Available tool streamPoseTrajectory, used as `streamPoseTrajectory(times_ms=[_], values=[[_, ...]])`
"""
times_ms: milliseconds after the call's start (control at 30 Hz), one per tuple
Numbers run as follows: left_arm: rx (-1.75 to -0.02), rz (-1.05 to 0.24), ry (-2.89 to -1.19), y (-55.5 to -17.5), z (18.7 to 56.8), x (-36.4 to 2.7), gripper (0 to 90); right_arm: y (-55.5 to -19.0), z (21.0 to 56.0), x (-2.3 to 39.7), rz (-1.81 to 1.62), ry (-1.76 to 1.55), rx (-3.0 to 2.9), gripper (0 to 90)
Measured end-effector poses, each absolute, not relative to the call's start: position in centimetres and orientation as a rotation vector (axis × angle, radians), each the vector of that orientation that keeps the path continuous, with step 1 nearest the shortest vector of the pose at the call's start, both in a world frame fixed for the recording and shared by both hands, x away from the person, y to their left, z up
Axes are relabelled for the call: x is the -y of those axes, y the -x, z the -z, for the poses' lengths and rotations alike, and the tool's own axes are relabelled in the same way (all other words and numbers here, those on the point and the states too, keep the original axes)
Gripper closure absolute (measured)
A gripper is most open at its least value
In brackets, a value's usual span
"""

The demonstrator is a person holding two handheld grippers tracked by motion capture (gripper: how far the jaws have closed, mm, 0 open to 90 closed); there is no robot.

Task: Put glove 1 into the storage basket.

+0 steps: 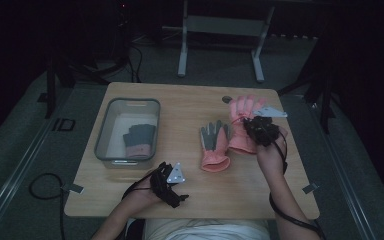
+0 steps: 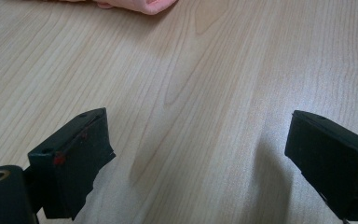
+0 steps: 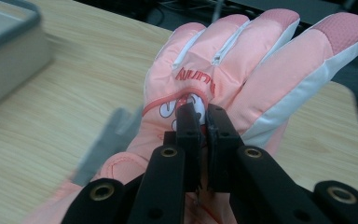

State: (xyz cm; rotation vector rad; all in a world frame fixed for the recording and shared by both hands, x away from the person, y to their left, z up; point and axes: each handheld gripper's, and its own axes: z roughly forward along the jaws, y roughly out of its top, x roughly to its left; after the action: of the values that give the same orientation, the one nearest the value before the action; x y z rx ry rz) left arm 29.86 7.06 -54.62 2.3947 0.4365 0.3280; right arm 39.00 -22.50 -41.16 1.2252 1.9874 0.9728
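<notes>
One pink glove (image 3: 223, 79) is hanging pinched in your right gripper (image 3: 204, 114), so you are carrying it high toward the grey bin (image 1: 128, 130), left gripper (image 2: 196, 149) idling with jaws spread.

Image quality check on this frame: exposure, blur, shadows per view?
High view: dim, room near black, only the table lit, the glove on the table readable. Left gripper view: bright, sharp wood grain, soft shadows under the open left tool. Right gripper view: the pink glove pinched in the right tool is sharp; a grey streak and the bin are blurred.
</notes>
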Motion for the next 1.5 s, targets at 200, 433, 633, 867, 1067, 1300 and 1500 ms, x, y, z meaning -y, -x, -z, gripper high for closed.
streamPoseTrajectory(times_ms=[200,433,633,867,1067,1300,1500], values=[[-0.429,-0.333,-2.392,-29.8,54.6,-7.0,6.4,-39.0,41.8,19.4,-1.009,-1.223,-2.035,85.9],[-0.428,-0.332,-2.396,-29.8,54.6,-7.0,6.4,-39.3,43.3,16.5,-0.996,-1.242,-2.078,85.8],[-0.432,-0.334,-2.398,-29.8,54.7,-7.0,6.3,-39.7,45.6,15.7,-0.977,-1.287,-2.103,85.6],[-0.434,-0.335,-2.401,-29.8,54.7,-7.0,6.3,-40.6,48.4,15.7,-0.927,-1.341,-2.144,84.4],[-0.432,-0.333,-2.407,-29.8,54.7,-6.9,6.3,-41.1,48.9,15.3,-0.901,-1.337,-2.162,79.4],[-0.44,-0.324,-2.39,-29.8,54.6,-6.9,6.3,-41.1,48.1,15.3,-0.924,-1.301,-2.169,68.3],[-0.432,-0.331,-2.379,-29.7,54.4,-6.7,6.4,-40.8,46.7,15.6,-0.949,-1.217,-2.179,64.4]])
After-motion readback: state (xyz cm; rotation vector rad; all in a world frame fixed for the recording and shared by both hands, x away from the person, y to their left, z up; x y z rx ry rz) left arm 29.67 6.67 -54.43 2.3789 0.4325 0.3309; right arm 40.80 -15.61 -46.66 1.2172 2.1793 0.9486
